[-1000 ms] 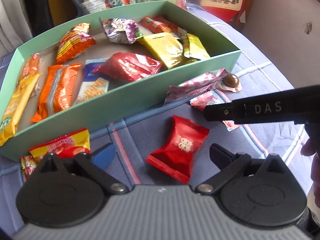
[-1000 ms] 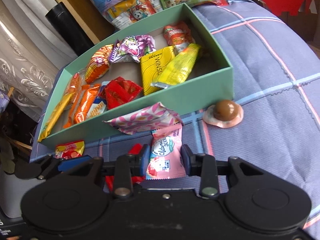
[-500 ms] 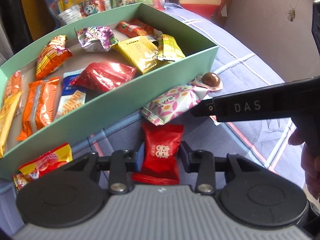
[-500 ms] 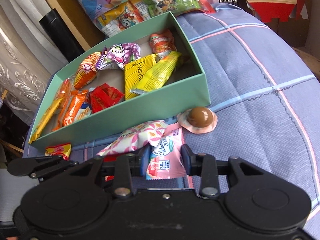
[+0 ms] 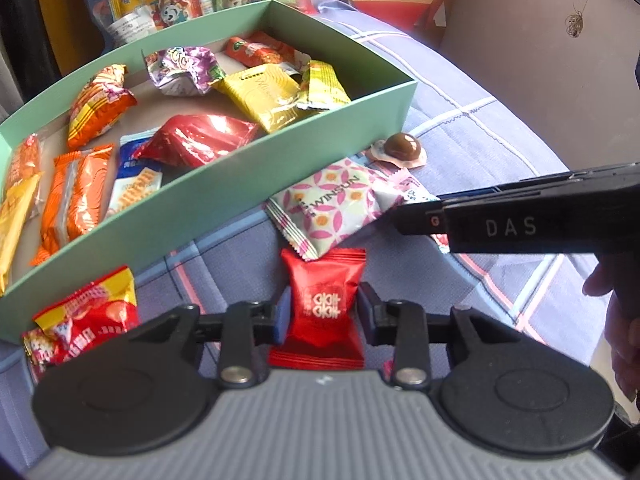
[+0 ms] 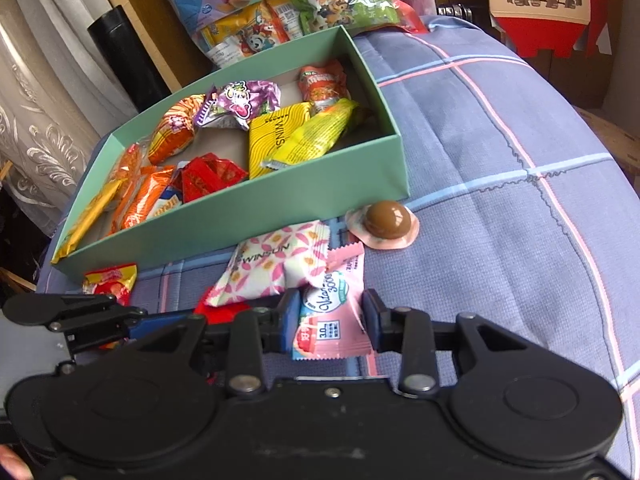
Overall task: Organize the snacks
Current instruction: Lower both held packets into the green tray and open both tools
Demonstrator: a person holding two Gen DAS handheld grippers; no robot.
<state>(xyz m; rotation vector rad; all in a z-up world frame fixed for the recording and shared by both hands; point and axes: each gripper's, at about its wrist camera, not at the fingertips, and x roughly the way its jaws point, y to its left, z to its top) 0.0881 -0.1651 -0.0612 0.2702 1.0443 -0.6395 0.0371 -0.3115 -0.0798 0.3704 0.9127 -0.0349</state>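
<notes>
The green box (image 5: 224,196) sits just beyond both sets of jaws on the blue plaid cloth (image 6: 500,128). In it: purple pkt (image 5: 182,70), yellow pkt (image 5: 262,96), lime-yellow pkt (image 5: 322,88), shiny red pkt (image 5: 196,140), orange pkts along the left end (image 5: 74,196), one orange pkt in the far right corner (image 6: 324,80) (all lying loose, no dividers seen).

Left gripper (image 5: 320,314): jaws closing, pads pressing the sides of the red candy (image 5: 322,304), which sits on the cloth. Right gripper (image 6: 330,320): jaws pinching the pink sachet (image 6: 330,312).

Ahead of the jaws, betw. them and the box wall: pink-flower pkt (image 6: 272,268), and the chocolate ball (image 6: 386,220) on its pink wrapper, further right by the box corner.

Left view only: the red-yellow pkt (image 5: 86,314) in full, left of the jaws against the box wall, plus the right gripper's side and a hand (image 5: 620,320) at the frame edge. Right view only: cartoon snack bags (image 6: 280,12) clearly, behind the box, and a black cylinder (image 6: 128,56) w/ curtain (image 6: 44,120) far left.
</notes>
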